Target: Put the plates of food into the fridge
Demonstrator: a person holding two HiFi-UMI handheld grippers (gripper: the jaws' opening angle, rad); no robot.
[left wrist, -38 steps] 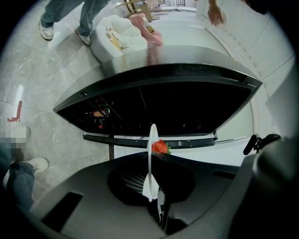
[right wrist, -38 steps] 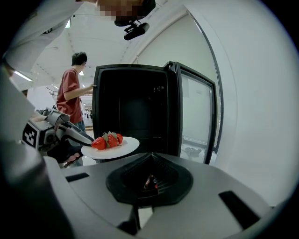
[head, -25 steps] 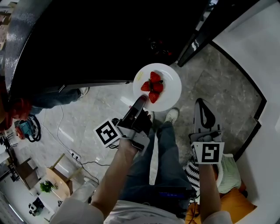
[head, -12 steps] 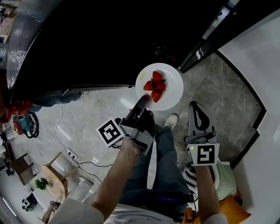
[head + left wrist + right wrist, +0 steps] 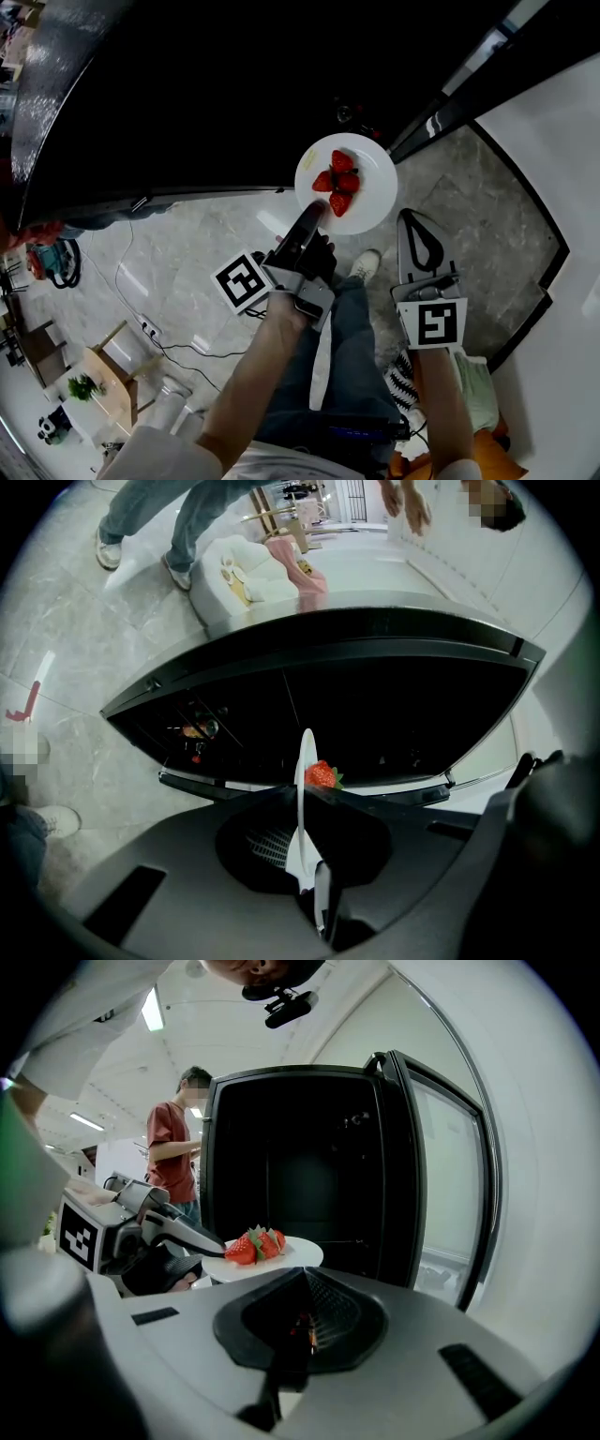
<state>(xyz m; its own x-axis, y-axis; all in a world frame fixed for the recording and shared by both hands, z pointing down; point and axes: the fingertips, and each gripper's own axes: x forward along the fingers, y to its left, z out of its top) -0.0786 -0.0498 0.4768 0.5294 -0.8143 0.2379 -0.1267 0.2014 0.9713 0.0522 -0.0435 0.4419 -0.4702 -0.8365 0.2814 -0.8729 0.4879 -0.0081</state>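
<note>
A white plate [image 5: 367, 178] with a few strawberries [image 5: 337, 182] hangs level in front of the open fridge's dark inside [image 5: 234, 84]. My left gripper [image 5: 314, 212] is shut on the plate's near-left rim. In the left gripper view the plate [image 5: 302, 761] stands edge-on between the jaws, one strawberry [image 5: 321, 774] beside it. My right gripper [image 5: 407, 217] hangs to the plate's right, lower, shut and holding nothing. The right gripper view shows the plate [image 5: 298, 1255], the strawberries [image 5: 255, 1245] and the left gripper [image 5: 141, 1232] before the fridge [image 5: 300, 1147].
The open fridge door [image 5: 487, 66] angles up at the right, also visible as the door [image 5: 441, 1185] in the right gripper view. A white wall [image 5: 562, 169] lies beyond it. A cable [image 5: 141, 309] crosses the marble floor. A person in a red shirt [image 5: 173, 1147] stands left of the fridge.
The plate in my left gripper has moved up and to the right, nearer the fridge opening. My right gripper has shifted left and up alongside it.
</note>
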